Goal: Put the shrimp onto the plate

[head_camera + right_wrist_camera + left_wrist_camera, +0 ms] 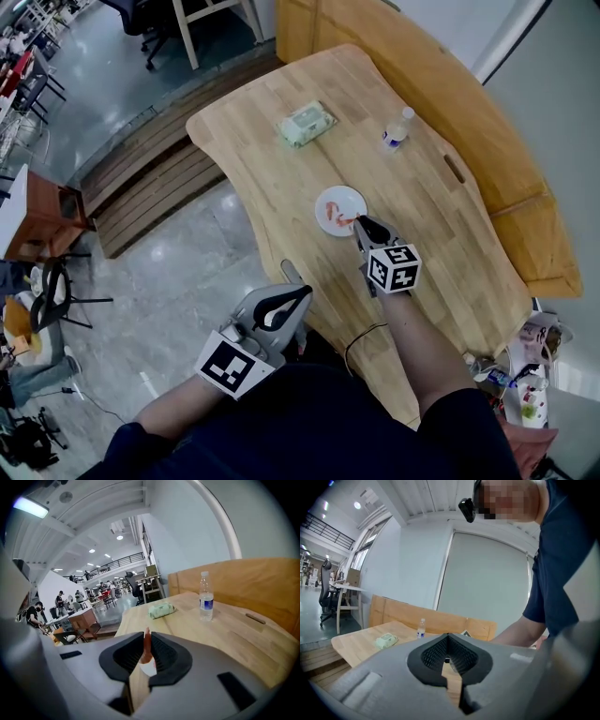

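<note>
The left gripper [448, 639] is the nearest thing, held close to the person's body and off the near edge of the worktop [281, 169]; its fingers [429, 656] are pressed together at the tips and there is nothing between them; in the left gripper view only a strip of bare wood shows through the slit under the tips.

The right gripper [361, 225] reaches further over the worktop, with its marker cube [394, 267] facing up; its fingers [164, 656] are pinching the shrimp [146, 646], which stands upright between them with the thin orange end pointing up past the tips.

The white plate [328, 195] lies directly under and just ahead of these fingertips; in the head view an orange shape shows on the plate right at the tips; if the shrimp touches the plate, I cannot tell.

Well beyond the right fingers a green pack of wipes [307, 123] lies flat, almost straight ahead; a clear bottle [398, 127] stands upright ahead and to the right of them, apart from the pack.
</note>
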`<action>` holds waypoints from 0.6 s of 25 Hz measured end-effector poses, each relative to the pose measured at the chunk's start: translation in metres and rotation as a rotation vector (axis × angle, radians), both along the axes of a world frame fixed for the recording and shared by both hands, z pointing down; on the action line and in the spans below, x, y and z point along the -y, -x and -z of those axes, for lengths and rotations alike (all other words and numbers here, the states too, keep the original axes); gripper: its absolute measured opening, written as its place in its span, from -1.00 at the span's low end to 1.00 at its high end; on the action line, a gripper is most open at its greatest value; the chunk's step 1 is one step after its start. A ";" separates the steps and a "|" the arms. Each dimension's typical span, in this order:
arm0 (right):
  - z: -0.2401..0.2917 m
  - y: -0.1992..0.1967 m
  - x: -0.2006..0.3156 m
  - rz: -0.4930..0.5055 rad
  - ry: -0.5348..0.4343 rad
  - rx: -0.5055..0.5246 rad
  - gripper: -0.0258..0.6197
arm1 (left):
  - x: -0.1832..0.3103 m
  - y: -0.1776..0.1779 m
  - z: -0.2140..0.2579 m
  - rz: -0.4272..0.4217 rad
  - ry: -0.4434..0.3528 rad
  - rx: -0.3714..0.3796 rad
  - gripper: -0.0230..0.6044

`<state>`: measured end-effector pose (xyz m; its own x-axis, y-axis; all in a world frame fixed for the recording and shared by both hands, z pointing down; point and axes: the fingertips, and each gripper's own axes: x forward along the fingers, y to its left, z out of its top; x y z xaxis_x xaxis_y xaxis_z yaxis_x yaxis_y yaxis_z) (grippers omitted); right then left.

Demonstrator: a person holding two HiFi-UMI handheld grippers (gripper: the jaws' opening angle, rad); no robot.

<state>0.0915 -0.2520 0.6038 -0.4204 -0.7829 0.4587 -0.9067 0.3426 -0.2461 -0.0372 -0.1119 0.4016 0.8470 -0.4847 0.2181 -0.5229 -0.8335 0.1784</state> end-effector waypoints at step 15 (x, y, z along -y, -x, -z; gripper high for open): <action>-0.067 -0.013 0.041 0.018 0.110 -0.087 -0.74 | 0.012 0.003 -0.004 0.033 -0.004 0.013 -0.92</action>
